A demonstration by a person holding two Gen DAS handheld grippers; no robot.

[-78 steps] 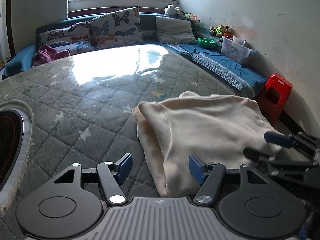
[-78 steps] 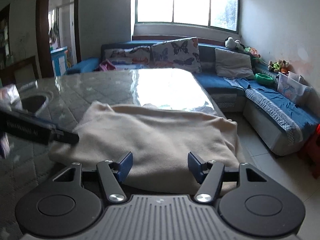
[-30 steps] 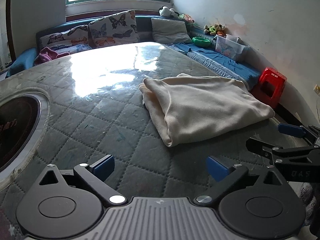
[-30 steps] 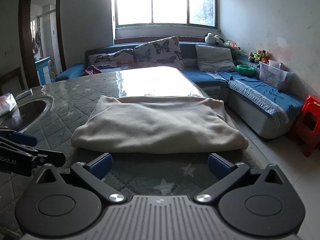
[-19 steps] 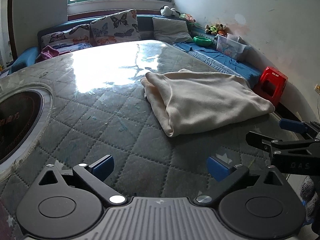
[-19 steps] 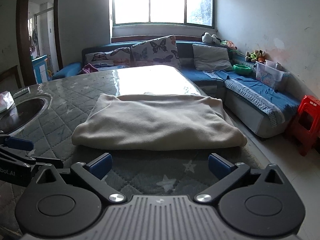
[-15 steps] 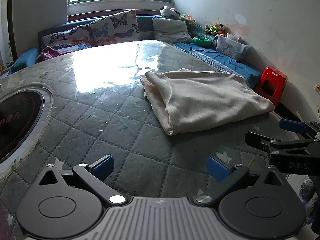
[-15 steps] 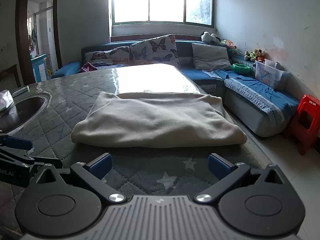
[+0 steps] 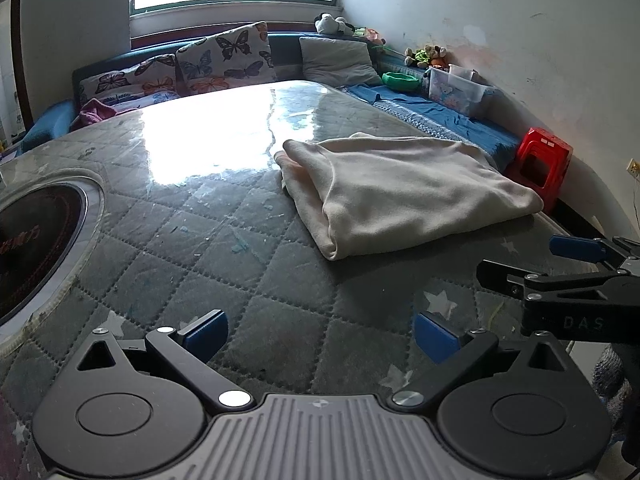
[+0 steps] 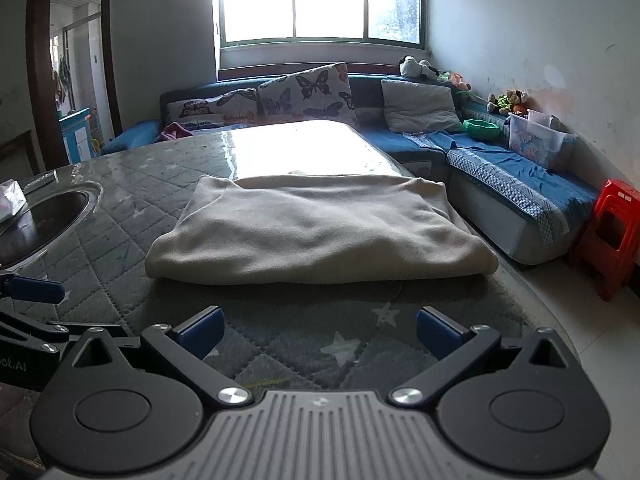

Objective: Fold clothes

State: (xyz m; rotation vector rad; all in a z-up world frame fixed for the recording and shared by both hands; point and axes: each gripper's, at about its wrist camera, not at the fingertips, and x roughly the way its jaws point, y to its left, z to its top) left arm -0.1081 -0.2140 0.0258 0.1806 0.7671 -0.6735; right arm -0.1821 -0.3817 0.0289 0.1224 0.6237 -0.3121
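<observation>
Both grippers have backed off from the cloth since a couple of seconds ago: back then their blue pads sat right at its near edge and fairly close together, and now they hang clear of it over bare tabletop with the pads spread wide. The left gripper (image 9: 320, 336) is released and holds nothing; the right gripper (image 10: 320, 330) is likewise spread apart and empty, and it also shows at the right edge of the left view, low over the table.

The cream garment (image 10: 320, 228) lies folded into a thick rectangle in the middle of the right view, and right of centre in the left view, resting flat on the quilted table cover (image 9: 248, 280) near the table's right-hand edge. Its rounded fold faces the grippers, and its left end shows stacked layers.

From where I stand this looks like the pause after a fold has been laid down. The bundle seems tidy, so the job may be nearly done. If another fold is wanted, the next move would call for both grippers to come back in low, pinch the stacked layers at one end, and carry that end across without letting the lower layers slide
</observation>
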